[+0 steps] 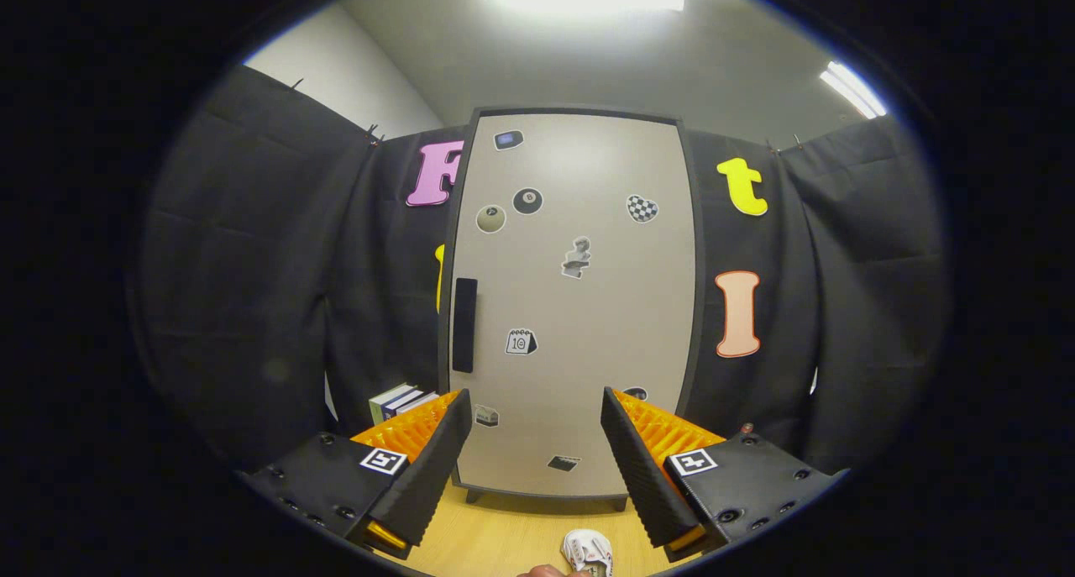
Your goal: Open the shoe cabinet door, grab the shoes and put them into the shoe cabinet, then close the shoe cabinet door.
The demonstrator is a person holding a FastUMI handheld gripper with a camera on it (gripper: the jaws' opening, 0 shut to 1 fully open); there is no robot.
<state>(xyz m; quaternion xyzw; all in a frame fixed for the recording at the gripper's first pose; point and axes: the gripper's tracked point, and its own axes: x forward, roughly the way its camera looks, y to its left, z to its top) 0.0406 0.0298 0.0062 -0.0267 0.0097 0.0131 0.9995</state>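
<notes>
Shoe point(588, 550) lies before the shoe cabinet point(579, 308); books point(401, 401) left.

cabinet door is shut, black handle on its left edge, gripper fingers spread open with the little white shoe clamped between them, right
Not quite. In the gripper view the cabinet door is shut and the black handle is on its left edge, and the gripper has its fingers spread open, but the white shoe is not clamped: it lies on the wooden table between the fingers, touching neither.
</notes>
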